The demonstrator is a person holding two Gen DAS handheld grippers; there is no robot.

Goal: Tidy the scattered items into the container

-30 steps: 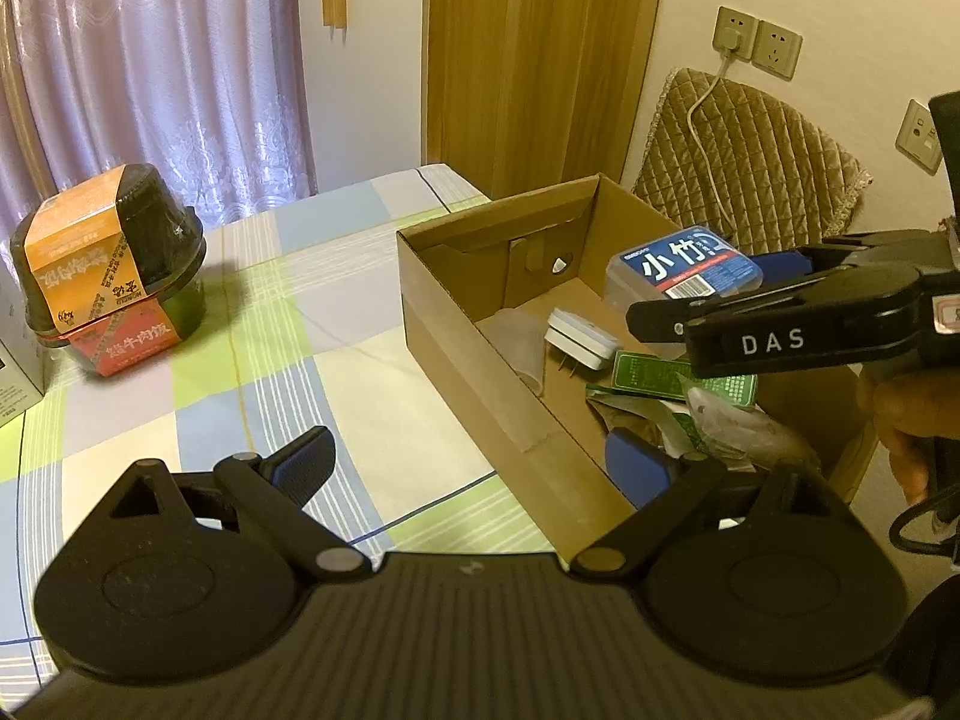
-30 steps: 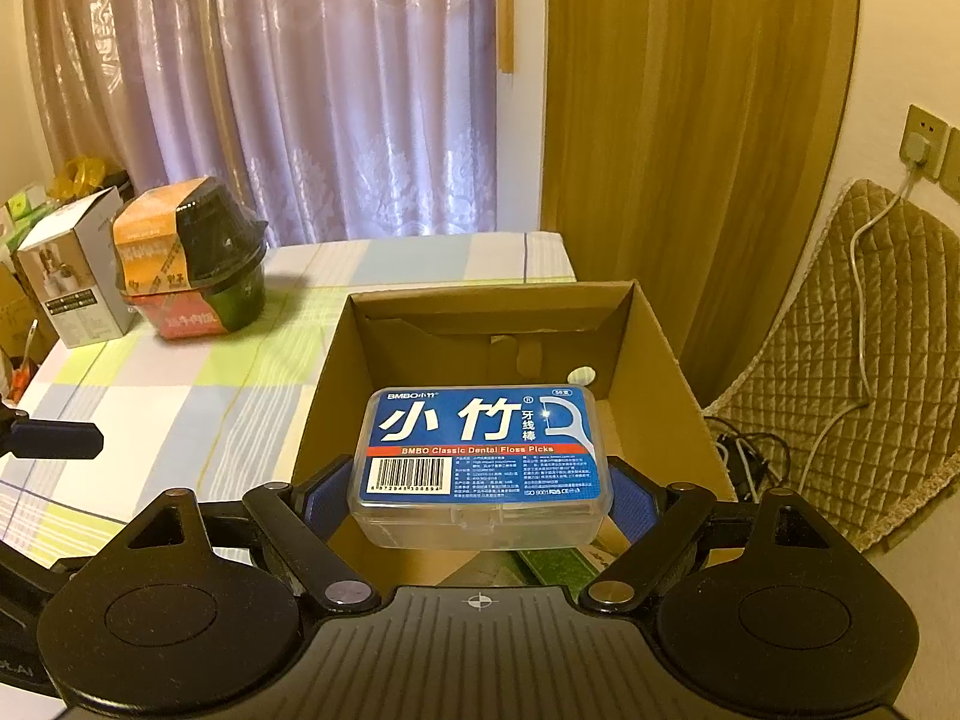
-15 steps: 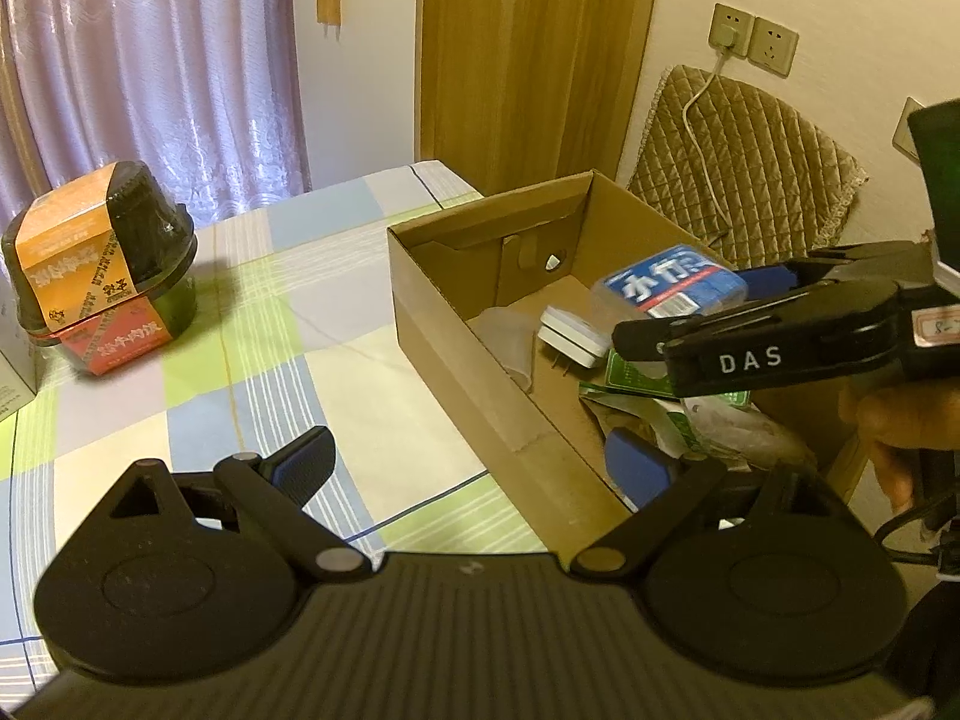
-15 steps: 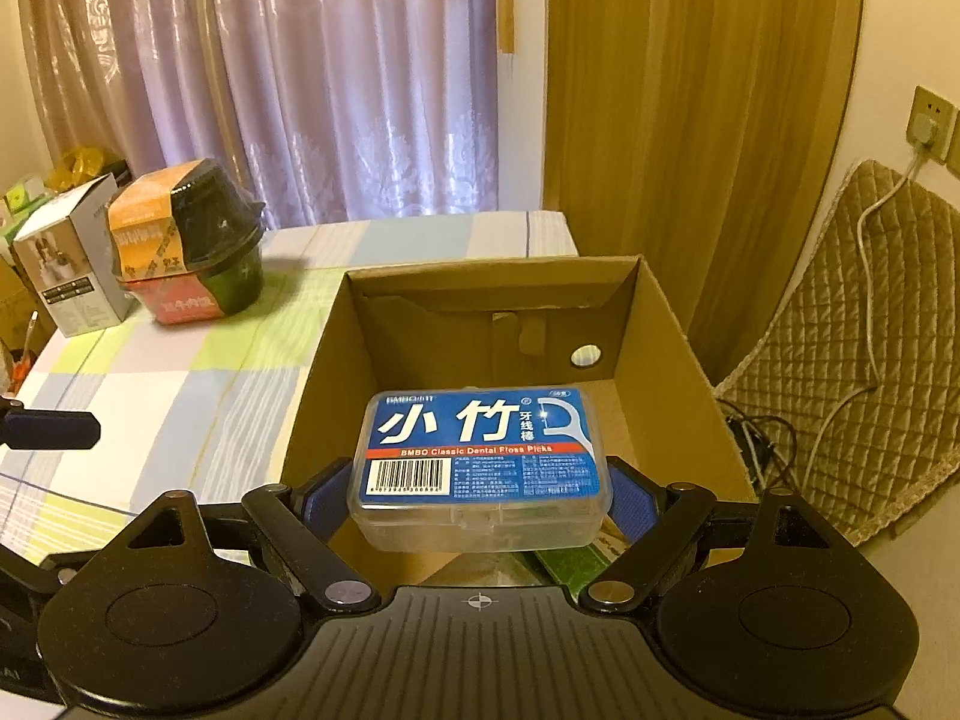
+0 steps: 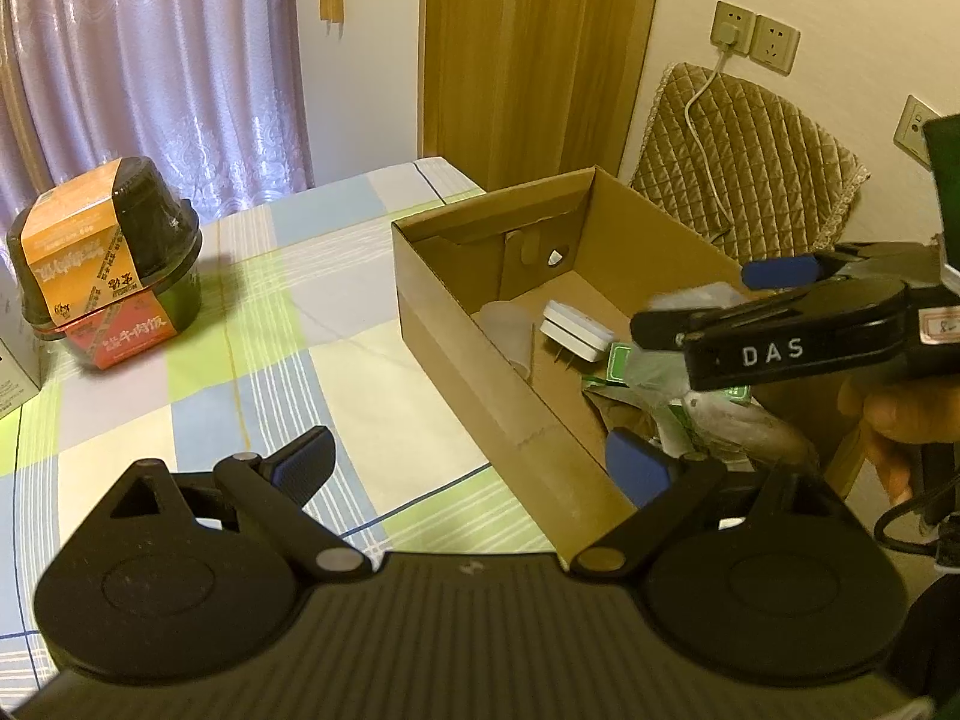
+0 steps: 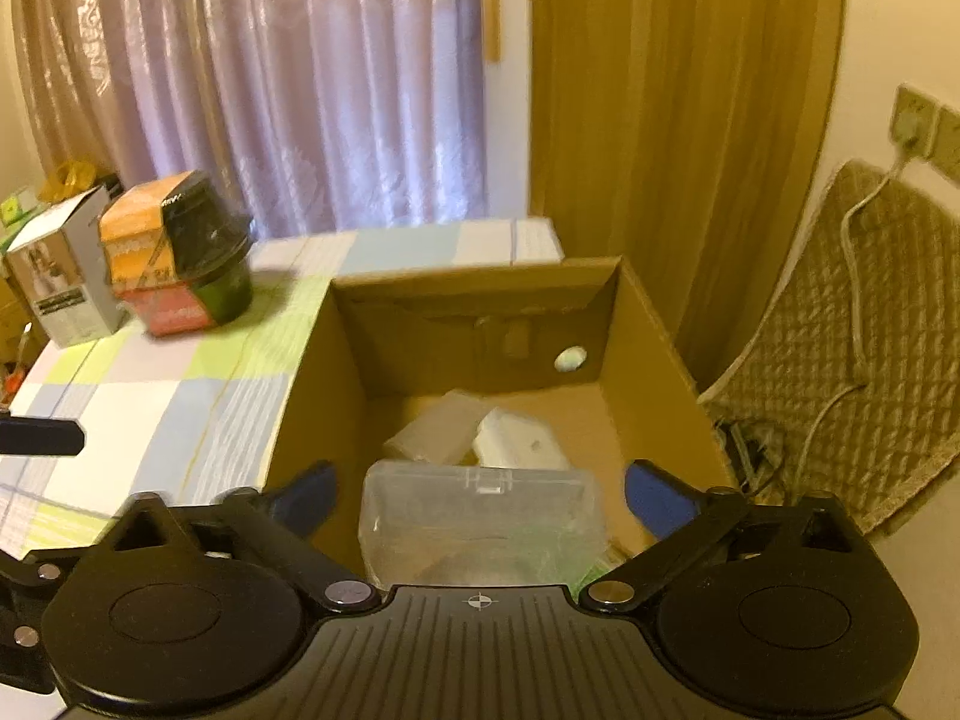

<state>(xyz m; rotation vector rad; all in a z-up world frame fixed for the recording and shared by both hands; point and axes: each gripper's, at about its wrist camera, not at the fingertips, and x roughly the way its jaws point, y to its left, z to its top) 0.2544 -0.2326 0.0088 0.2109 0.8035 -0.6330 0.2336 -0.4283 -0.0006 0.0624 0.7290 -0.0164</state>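
- Holding your right gripper (image 6: pixel 477 501) over the cardboard box (image 6: pixel 654 348), you have its jaws spread wide, the blue pads clear of the floss pick case (image 6: pixel 480 519).
- The clear case sits tilted between those pads, inside the box; whether it rests on the other contents cannot be told.
- A white plug (image 5: pixel 576 330) and green packets (image 5: pixel 618 360) lie in the box.
- Your left gripper (image 5: pixel 471 465) is spread and empty above the checked tablecloth (image 5: pixel 252 372), by the box's near wall.

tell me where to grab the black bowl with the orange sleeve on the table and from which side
Grip the stacked black bowl across its lower body, below the wider rim, coming in level from the side that faces the left gripper. It stands upright on the table, apart from the cardboard box.
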